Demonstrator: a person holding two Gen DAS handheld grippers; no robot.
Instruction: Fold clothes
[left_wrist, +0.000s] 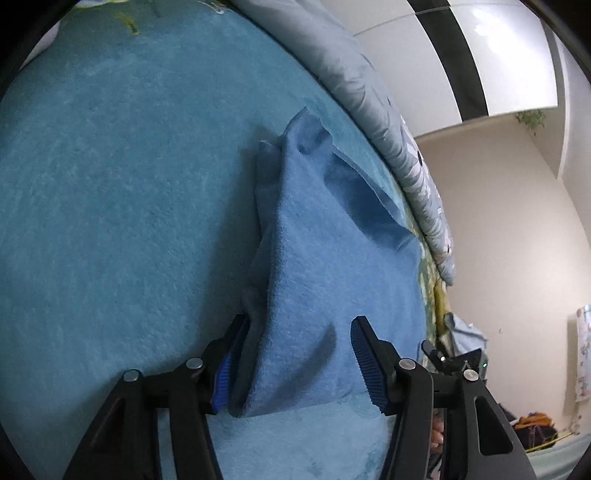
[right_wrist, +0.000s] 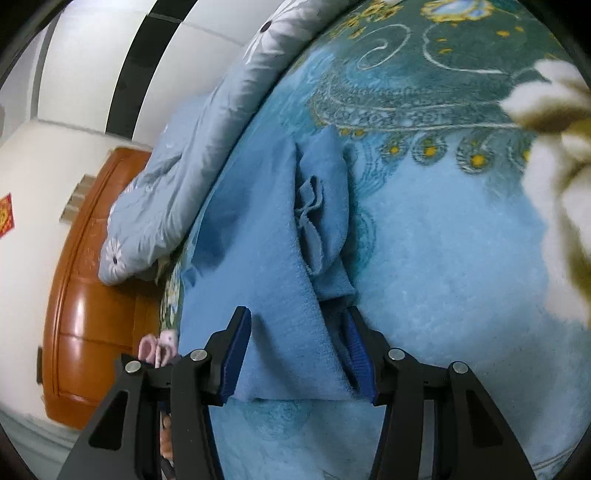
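Observation:
A blue fleece garment (left_wrist: 314, 266) lies partly folded on a teal plush blanket (left_wrist: 110, 184) on a bed. My left gripper (left_wrist: 299, 332) is open, its jaws standing wide on either side of the garment's near edge. The cloth lies between the jaws without being pinched. In the right wrist view the same garment (right_wrist: 273, 258) lies with a bunched fold near its middle. My right gripper (right_wrist: 299, 325) is open too, with the garment's near edge lying between its jaws.
A grey-blue flowered quilt (left_wrist: 388, 122) is rolled along the bed's far side; it also shows in the right wrist view (right_wrist: 192, 155). The blanket has a patterned peacock border (right_wrist: 424, 92). An orange wooden headboard (right_wrist: 81, 295) stands beyond the bed edge. The other gripper (left_wrist: 450, 362) shows at the right.

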